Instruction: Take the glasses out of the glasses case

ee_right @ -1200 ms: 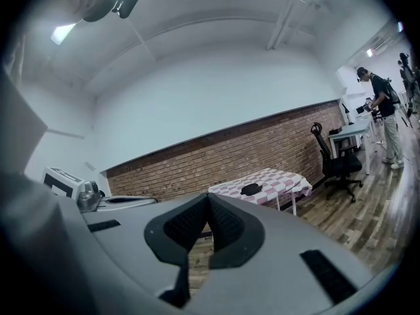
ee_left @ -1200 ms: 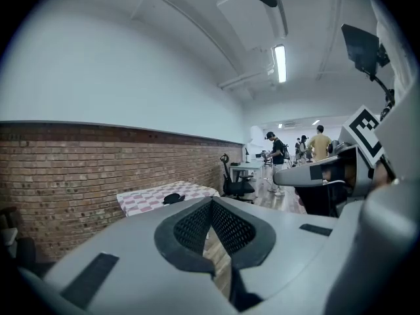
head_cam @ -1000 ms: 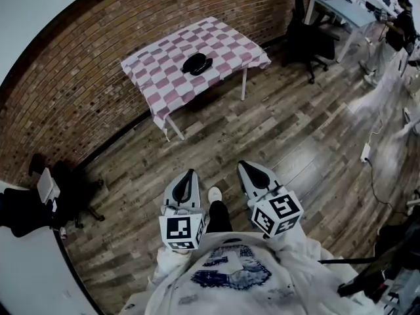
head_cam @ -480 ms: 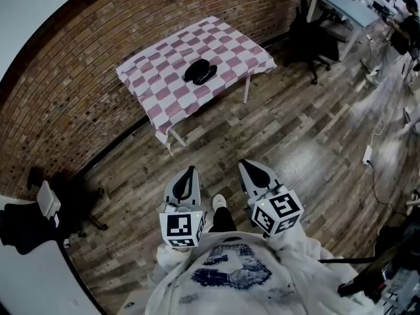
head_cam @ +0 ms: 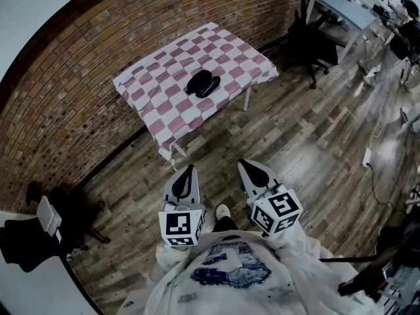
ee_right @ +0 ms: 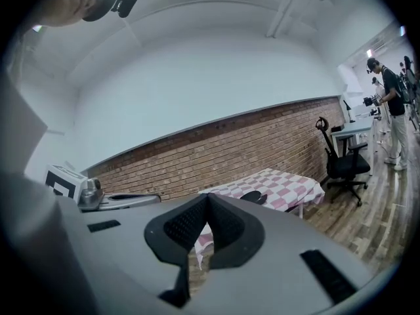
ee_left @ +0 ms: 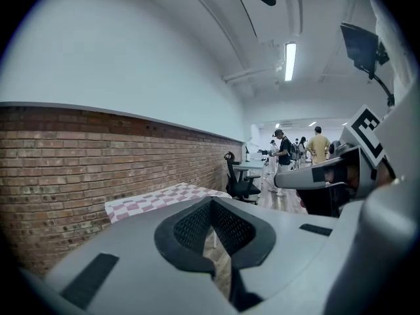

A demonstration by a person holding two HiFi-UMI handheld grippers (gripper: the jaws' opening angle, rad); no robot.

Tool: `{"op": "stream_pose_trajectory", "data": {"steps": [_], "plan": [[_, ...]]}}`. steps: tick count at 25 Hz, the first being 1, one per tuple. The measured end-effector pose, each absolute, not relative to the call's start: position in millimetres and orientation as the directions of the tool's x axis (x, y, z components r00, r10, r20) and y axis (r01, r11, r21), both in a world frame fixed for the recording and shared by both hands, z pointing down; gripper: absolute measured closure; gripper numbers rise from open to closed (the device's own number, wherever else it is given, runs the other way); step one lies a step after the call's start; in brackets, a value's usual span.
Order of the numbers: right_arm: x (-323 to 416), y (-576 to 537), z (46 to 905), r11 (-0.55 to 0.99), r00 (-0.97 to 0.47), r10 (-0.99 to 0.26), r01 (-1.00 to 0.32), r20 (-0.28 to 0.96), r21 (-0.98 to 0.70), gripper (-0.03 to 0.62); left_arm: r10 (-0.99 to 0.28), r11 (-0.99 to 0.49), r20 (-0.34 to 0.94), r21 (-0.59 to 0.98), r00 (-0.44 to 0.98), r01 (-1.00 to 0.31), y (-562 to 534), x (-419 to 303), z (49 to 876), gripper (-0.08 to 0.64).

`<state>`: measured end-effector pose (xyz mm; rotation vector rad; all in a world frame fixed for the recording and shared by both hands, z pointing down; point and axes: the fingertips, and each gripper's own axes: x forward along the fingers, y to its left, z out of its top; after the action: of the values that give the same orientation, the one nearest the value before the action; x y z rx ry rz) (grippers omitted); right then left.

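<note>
Approach to the counter [head_cam: 164, 90], seen from the head view and both gripper views. The case [head_cam: 202, 84], a small dark thing, lay near the middle of the checked cloth on the counter, which stood against the brick wall [head_cam: 79, 77]. The case was too small in every view to tell whether its lid was up or whether the glasses were inside.

The left gripper [head_cam: 190, 170] and right gripper [head_cam: 241, 165] were held side by side over the wood floor [head_cam: 295, 149], close to the person's body and pointing forward toward the counter. Each gripper's fingers were pressed together at the tips with nothing between them, as the left gripper view [ee_left: 211, 203] and the right gripper view [ee_right: 209, 197] confirmed.

The case lay straight ahead of both grippers and well apart from them, with open floor between. In the head view it sat almost in line with the left gripper and a little left of the right gripper's line. In the right gripper view the case [ee_right: 252, 196] showed just right of the fingertips on the counter [ee_right: 295, 186]. Its long axis appeared to run across the line of approach. Neither gripper was clearly nearer; the left perhaps slightly.
</note>
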<state>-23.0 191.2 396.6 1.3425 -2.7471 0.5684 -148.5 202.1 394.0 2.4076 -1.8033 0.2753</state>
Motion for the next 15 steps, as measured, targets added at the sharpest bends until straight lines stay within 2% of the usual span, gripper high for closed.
{"op": "stream_pose_trajectory", "data": {"steps": [15], "plan": [[-58.9, 155.0, 393.8, 0.544, -0.603, -0.775, -0.789, 0.191, -0.285, 0.578, -0.937, -0.292, 0.196, 0.009, 0.288, -0.956, 163.2, -190.0, 394.0, 0.551]]}}
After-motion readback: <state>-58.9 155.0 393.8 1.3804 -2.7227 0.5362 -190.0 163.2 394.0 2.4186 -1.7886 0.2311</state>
